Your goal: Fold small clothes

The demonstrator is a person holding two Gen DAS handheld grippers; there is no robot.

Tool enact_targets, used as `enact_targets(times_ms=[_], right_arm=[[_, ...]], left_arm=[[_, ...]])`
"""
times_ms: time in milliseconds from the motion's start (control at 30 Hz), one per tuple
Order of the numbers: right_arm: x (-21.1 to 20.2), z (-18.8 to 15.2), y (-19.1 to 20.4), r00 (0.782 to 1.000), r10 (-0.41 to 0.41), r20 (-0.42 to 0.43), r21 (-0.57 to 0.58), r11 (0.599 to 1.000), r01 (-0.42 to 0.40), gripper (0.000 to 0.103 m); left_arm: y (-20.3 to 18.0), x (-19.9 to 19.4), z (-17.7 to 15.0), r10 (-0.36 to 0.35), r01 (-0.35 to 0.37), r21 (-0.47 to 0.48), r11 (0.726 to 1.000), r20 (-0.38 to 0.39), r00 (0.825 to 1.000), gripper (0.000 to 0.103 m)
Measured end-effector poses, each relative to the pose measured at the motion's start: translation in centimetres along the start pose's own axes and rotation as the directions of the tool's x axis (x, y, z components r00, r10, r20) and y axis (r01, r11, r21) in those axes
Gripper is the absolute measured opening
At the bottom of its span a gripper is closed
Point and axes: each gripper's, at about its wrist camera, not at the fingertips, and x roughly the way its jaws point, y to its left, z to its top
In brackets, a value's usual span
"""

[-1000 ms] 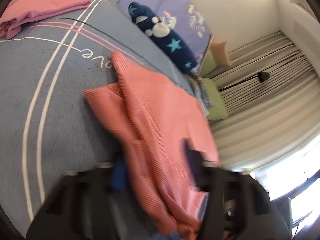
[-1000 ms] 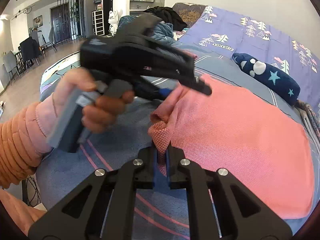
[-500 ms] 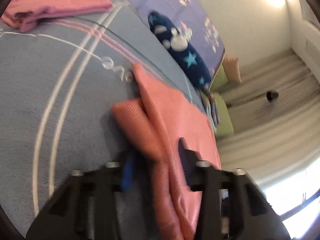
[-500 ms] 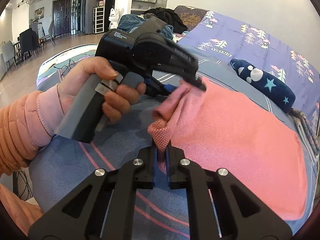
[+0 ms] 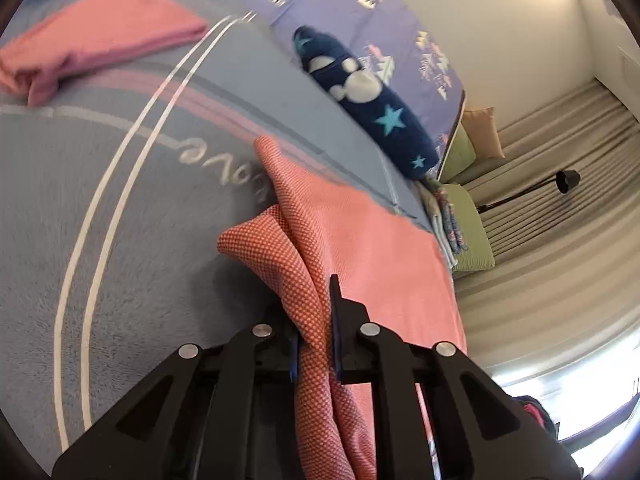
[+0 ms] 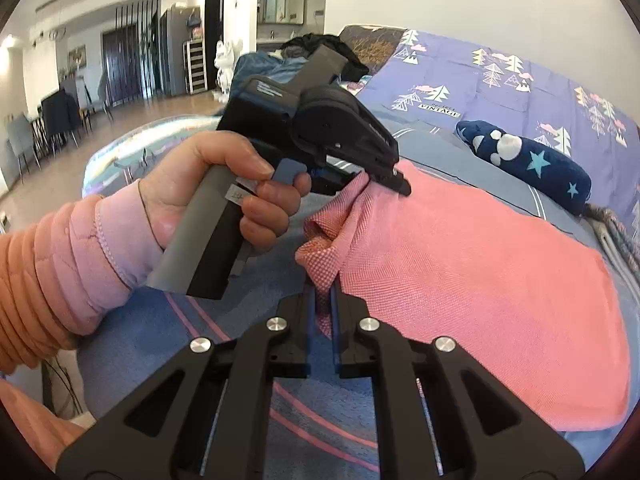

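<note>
A salmon-pink cloth [image 6: 472,280] lies spread on the blue-grey bedspread [image 6: 200,320]. My right gripper [image 6: 323,300] is shut on its near corner. My left gripper [image 5: 316,320] is shut on a bunched fold of the same cloth [image 5: 360,248] along its edge. In the right wrist view the left gripper [image 6: 384,184], held in a hand with a pink cuff, pinches the cloth just beyond my right fingers. Both corners are lifted a little off the bed.
A folded pink garment [image 5: 100,44] lies on the far part of the bedspread. A navy star-patterned plush pillow [image 6: 528,160] sits by the purple headboard sheet [image 6: 480,80]. Curtains and a lamp [image 5: 568,180] stand beyond the bed's edge.
My left gripper has closed onto the cloth's edge fold, which lay loose between open fingers a second ago. My right gripper keeps its hold on the corner; the two grippers sit closer together.
</note>
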Motion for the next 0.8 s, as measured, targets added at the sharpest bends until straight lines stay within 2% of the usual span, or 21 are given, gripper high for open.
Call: enact_targets(times_ms=[200, 400, 800], right_arm=[[-2.4, 0.2, -1.8, 0.997, 0.012, 0.075, 0.066, 0.998, -0.016, 0.006], [-5.0, -0.5, -5.0, 0.991, 0.014, 0.133, 0.164, 0.986, -0.036, 0.006], [-9.0, -4.1, -12.5, 0.978, -0.005, 0.21, 0.362, 0.929, -0.073, 0.006]], left_arm=[[-4.0, -0.7, 1.0, 0.0, -0.002, 0.065, 0.998, 0.033, 0.999, 0.01], [-6.5, 0.1, 1.0, -0.006, 0.004, 0.05, 0.999, 0.05, 0.999, 0.01], [-13.3, 3.7, 0.8, -0.008, 0.004, 0.072, 0.997, 0.048, 0.999, 0.009]])
